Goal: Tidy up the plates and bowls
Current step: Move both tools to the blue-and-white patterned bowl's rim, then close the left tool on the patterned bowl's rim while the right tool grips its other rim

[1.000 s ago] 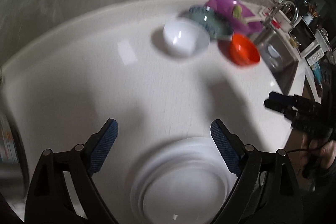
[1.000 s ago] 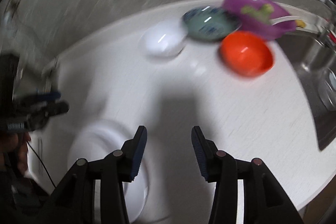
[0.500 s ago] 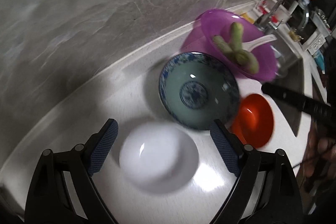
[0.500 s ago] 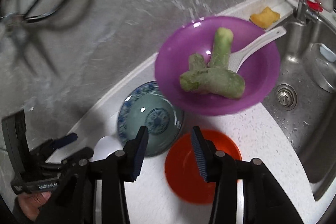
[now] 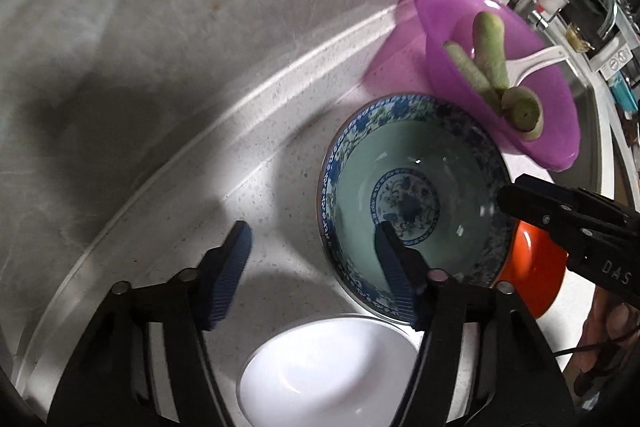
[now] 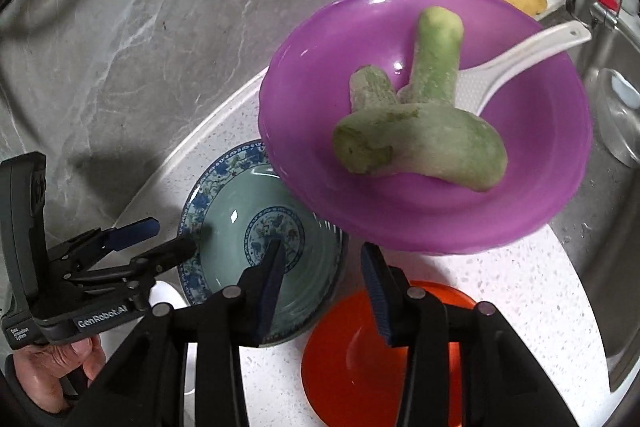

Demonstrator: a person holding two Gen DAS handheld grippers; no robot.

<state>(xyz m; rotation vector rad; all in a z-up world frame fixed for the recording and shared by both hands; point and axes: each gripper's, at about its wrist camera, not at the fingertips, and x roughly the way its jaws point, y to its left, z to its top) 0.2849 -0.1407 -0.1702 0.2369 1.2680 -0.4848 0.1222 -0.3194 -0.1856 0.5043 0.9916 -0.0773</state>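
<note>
Both my grippers have swung off the white plate and across the white counter (image 5: 280,187) to the bowls by the grey stone wall. My left gripper (image 5: 312,251) has just been narrowing its jaws, yet they stand apart: one blue pad hangs over bare counter, the other over the inside of the blue-patterned bowl (image 5: 408,187), its near rim between them, no pad pressing on it. My right gripper (image 6: 320,267) is part open and holds nothing; its jaws straddle the spot where that bowl's rim meets the orange bowl (image 6: 360,355). Room is tight. A white bowl (image 5: 332,371) sits just beside the patterned bowl. A purple bowl (image 6: 520,187), carrying green vegetable pieces (image 6: 420,135) and a white spoon (image 6: 520,55), overhangs the patterned bowl's far edge. Open counter lies only on the left, toward the wall. To the right, the counter edge drops into the steel sink (image 6: 616,267).
</note>
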